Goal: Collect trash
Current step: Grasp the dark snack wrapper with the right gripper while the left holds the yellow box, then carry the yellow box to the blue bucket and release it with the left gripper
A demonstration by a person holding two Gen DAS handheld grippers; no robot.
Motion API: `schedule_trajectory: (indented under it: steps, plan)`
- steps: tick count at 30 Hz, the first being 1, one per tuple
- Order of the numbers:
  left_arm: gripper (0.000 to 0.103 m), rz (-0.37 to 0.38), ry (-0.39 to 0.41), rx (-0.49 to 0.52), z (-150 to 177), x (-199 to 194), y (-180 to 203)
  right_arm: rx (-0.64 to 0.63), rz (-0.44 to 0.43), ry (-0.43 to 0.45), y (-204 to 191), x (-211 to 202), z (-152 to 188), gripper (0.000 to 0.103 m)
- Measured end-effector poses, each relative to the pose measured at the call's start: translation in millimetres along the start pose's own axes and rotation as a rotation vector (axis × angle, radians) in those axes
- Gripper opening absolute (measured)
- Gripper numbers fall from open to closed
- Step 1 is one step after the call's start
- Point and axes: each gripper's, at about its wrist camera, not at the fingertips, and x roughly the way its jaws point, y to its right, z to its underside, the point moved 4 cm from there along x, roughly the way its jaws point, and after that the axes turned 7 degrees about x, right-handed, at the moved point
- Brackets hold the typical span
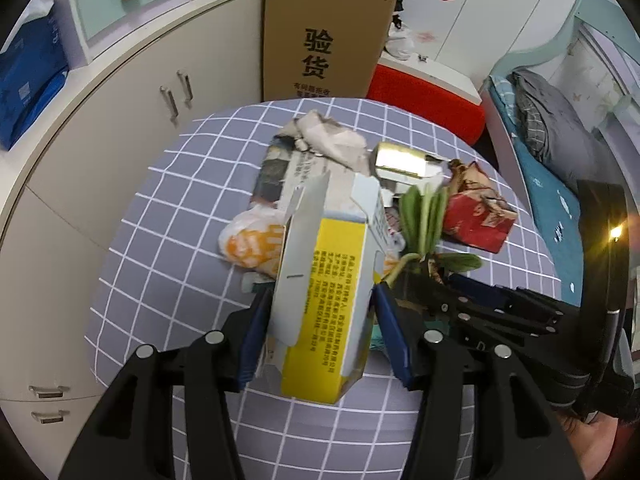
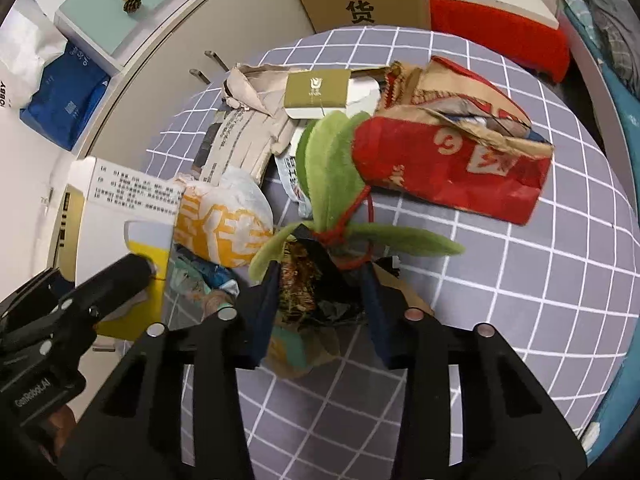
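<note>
A round table under a grey-blue checked cloth [image 1: 180, 200] carries a heap of trash. My left gripper [image 1: 322, 290] is shut on a yellow and white carton [image 1: 328, 304], whose torn top flaps stand open. My right gripper [image 2: 322, 268] is shut on the dark crumpled base of a bundle of green leaves [image 2: 328, 168] tied with red string. In the left wrist view that bundle [image 1: 424, 216] stands at the right gripper's [image 1: 452, 284] tip. A red paper bag [image 2: 452, 168], a gold box [image 2: 316, 90], an orange and white plastic bag [image 2: 224, 224] and crumpled newspaper [image 2: 240, 136] lie around them.
A tall cardboard box [image 1: 324, 32] and a red cooler with a white lid [image 1: 428, 96] stand behind the table. Cream cupboards [image 1: 120, 120] run along the left. A bed with blue bedding [image 1: 552, 184] is on the right. More crumpled wrappers [image 2: 208, 280] lie near the grippers.
</note>
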Motion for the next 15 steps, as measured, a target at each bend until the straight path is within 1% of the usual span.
schedule_trajectory:
  steps: [1, 4, 8, 15]
  plan:
    - [0.052, 0.004, 0.000, -0.001, -0.8, -1.0, 2.1, 0.003, -0.015, -0.002, 1.0, -2.7, 0.6, 0.029]
    - [0.052, 0.013, 0.009, 0.004, -4.3, -5.5, 9.9, 0.003, -0.035, -0.004, 2.4, -12.3, 2.9, 0.023]
    - [0.052, 0.018, 0.023, 0.026, -9.2, -14.9, 25.0, 0.015, -0.053, 0.010, 7.6, -29.8, 7.6, 0.023]
    - [0.052, 0.019, 0.056, 0.068, -15.6, -34.8, 55.5, 0.034, -0.051, 0.102, 28.6, -81.7, 13.4, 0.023]
